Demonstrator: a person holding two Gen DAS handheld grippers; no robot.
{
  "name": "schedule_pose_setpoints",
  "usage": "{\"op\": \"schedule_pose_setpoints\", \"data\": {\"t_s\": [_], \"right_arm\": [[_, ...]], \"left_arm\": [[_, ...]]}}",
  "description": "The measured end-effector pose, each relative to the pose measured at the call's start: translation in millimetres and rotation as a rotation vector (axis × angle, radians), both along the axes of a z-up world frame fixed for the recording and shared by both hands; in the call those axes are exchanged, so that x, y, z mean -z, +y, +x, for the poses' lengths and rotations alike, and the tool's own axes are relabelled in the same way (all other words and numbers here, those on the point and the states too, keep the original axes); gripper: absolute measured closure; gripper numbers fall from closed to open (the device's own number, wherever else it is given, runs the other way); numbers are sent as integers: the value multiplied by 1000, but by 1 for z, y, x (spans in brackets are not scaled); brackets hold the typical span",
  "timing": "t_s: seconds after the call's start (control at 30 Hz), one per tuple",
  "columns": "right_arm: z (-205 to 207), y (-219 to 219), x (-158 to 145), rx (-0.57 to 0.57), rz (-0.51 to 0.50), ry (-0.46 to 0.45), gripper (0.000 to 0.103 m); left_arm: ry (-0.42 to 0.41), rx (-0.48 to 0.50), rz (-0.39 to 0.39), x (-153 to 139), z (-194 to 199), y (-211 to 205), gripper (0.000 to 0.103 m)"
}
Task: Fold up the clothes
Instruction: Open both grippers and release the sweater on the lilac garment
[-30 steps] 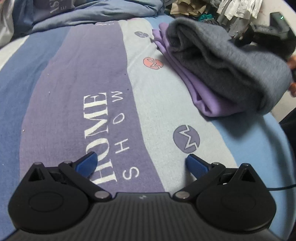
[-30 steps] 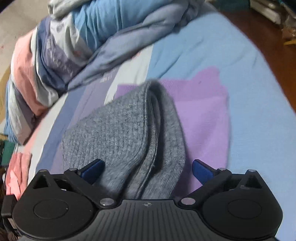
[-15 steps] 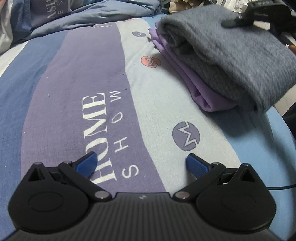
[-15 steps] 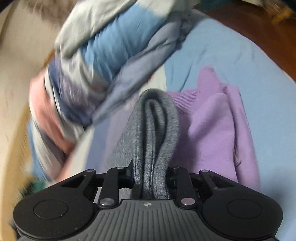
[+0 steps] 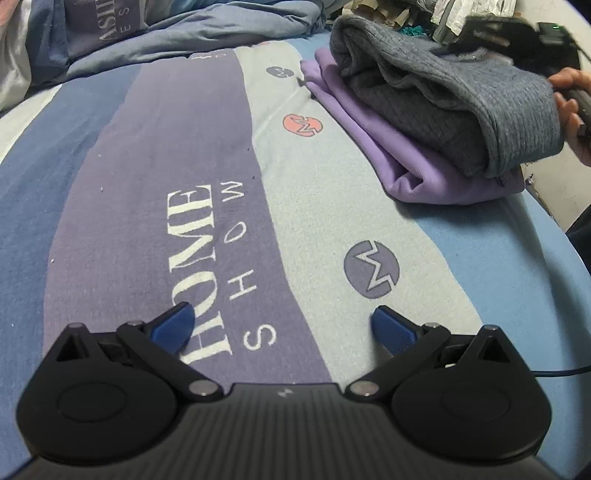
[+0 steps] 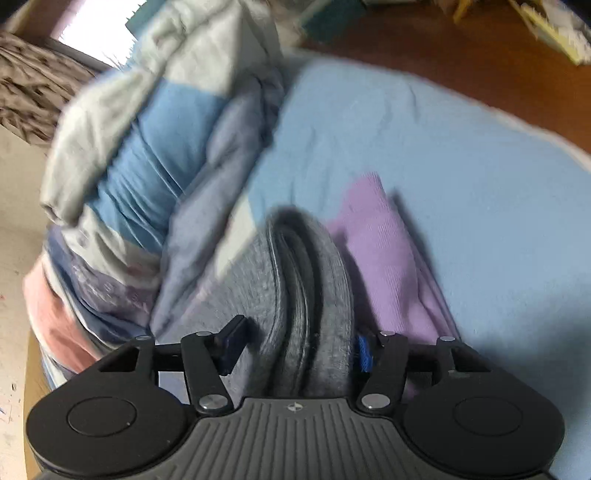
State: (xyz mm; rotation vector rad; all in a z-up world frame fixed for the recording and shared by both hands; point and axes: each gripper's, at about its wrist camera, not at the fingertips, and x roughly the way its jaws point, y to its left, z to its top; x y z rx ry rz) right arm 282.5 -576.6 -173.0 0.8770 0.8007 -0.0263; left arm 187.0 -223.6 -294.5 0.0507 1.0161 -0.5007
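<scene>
A folded grey knit sweater (image 5: 443, 96) lies on top of a folded purple garment (image 5: 417, 173) at the far right of the bed. In the right wrist view the sweater's thick folded edge (image 6: 310, 295) stands between the jaws of my right gripper (image 6: 299, 347), which are opening. The left pad stands just off the knit and the right pad (image 6: 364, 350) rests against it. The purple garment (image 6: 376, 251) shows beneath, to the right. My left gripper (image 5: 280, 325) hangs open over the printed bedsheet (image 5: 199, 229), nothing between its fingers. A person's hand (image 5: 569, 96) shows at the sweater's right end.
A bunched blue, grey and pink duvet (image 5: 166, 33) fills the head of the bed, seen also as the duvet (image 6: 147, 166) in the right wrist view. Clutter (image 5: 406, 14) lies beyond the bed. Wooden floor (image 6: 443, 37) borders the mattress. A cable (image 5: 561, 373) crosses the near right.
My right gripper went from wide open to clamped on the grey fold, rolled, and now its jaws stand apart again around it. The left gripper has stayed put.
</scene>
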Motion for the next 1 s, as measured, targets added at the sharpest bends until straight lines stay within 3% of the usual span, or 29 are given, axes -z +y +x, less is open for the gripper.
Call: {"op": "schedule_pose_setpoints", "data": {"t_s": [0.1, 0.13, 0.23, 0.3, 0.4, 0.43, 0.47, 0.5, 0.53, 0.6, 0.7, 0.73, 0.77, 0.83, 0.9, 1.0], "right_arm": [[-37, -9, -45, 93, -63, -169, 38], [-51, -9, -58, 89, -51, -226, 30], [-78, 12, -82, -55, 37, -337, 22], [-86, 36, -83, -159, 12, -317, 21], [-87, 49, -39, -189, 81, -189, 25], [-90, 45, -21, -137, 83, -142, 37], [-94, 38, -3, -76, 63, -99, 63], [-98, 31, 11, -17, 34, -62, 79], [-101, 22, 18, 38, -6, -44, 103], [-102, 10, 22, 97, -25, -33, 103], [-103, 19, -1, 66, -109, -31, 93], [-103, 24, -11, 49, -144, -32, 70], [-104, 29, -21, 32, -179, -33, 40], [-111, 48, -41, -19, -280, -82, 19], [-116, 69, -51, -109, -367, -117, 18], [-107, 106, -37, -230, -523, -47, 15]], "left_arm": [[-7, 6, -11, 0, -2, 3, 0], [-11, 6, -13, 0, -3, 3, 0], [-24, 4, -8, 2, -4, 2, 0], [-28, 2, -5, 2, -5, 1, 0], [-18, 1, -5, 2, -4, 0, 0], [-14, 3, -4, 1, -3, 0, 0], [-9, 5, -4, 1, -2, 0, 0], [-4, 6, -4, 0, -2, 0, 0], [0, 7, -5, 0, -1, 1, 0], [6, 8, -3, -1, 0, 1, 0], [25, -7, 3, -4, 1, 0, 0], [44, -23, -3, -7, 1, 2, 0], [65, -40, -12, -10, 2, 3, 0], [132, -88, -89, -21, 0, 15, 0], [189, -134, -153, -35, -6, 27, 0], [228, -190, -174, -60, -27, 42, 0]]}}
